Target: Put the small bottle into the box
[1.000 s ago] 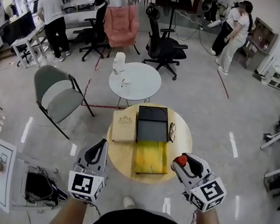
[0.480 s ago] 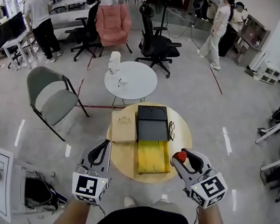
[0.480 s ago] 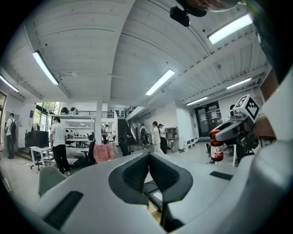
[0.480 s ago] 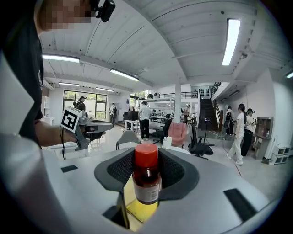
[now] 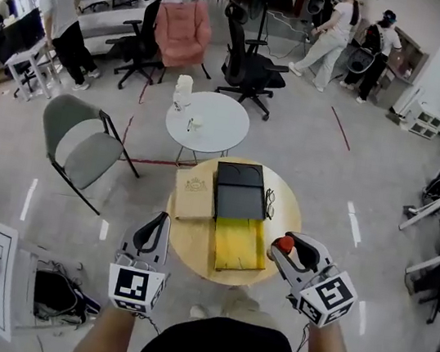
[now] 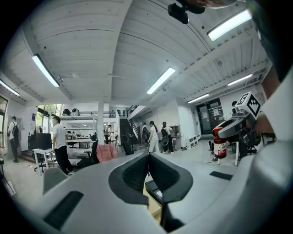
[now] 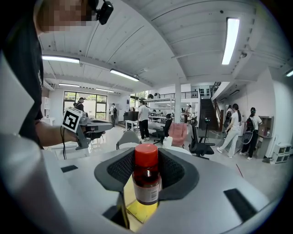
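1. The right claw (image 5: 285,248) is clamped on the small bottle (image 7: 146,176), which stands upright between its jaws with the red cap on top and a pale label facing the camera
2. The left claw (image 6: 148,170) has its jaws pressed together with nothing between them, and it hangs at the near left edge of the bench (image 5: 188,245)
3. In the head view the bottle sits over the near right rim of the round wooden bench, just right of the box (image 5: 237,248) and apart from it
4. The box lies open mid-bench, yellow half nearer and black half farther; a tan box (image 5: 194,196) lies right beside its left side and a pair of glasses (image 5: 271,206) lies right of the black half
5. From above only the bottle's red cap shows, its body hidden behind the claw; the label print is too small to read; the left gripper view catches only a corner of the box past the jaws
6. Against half a second ago, both claws sit almost where they were, with the bottle held the same way; the two people by the far wall (image 5: 330,31) have moved apart
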A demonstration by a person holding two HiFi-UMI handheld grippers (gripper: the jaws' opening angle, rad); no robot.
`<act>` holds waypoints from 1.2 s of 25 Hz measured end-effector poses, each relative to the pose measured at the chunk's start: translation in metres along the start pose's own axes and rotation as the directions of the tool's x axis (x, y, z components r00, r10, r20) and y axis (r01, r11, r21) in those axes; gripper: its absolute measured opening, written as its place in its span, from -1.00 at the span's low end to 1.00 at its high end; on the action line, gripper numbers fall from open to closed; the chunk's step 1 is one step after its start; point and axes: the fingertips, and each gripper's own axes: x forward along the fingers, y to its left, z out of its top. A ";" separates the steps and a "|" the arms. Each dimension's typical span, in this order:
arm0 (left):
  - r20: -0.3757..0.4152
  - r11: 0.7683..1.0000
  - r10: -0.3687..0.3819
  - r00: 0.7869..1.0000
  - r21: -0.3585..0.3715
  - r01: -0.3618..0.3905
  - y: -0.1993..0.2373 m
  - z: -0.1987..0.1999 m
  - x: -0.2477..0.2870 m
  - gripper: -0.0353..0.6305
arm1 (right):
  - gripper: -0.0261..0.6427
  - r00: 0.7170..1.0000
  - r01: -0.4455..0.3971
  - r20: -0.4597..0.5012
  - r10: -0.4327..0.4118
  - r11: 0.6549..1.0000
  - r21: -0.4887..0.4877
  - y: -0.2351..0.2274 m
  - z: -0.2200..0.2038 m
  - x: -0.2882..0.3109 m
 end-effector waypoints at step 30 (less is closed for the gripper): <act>-0.041 1.000 -0.002 0.999 0.002 0.002 -0.011 -0.004 0.069 -0.84 | -0.43 0.998 -0.059 -0.022 0.059 0.998 0.011 -0.062 -0.008 0.043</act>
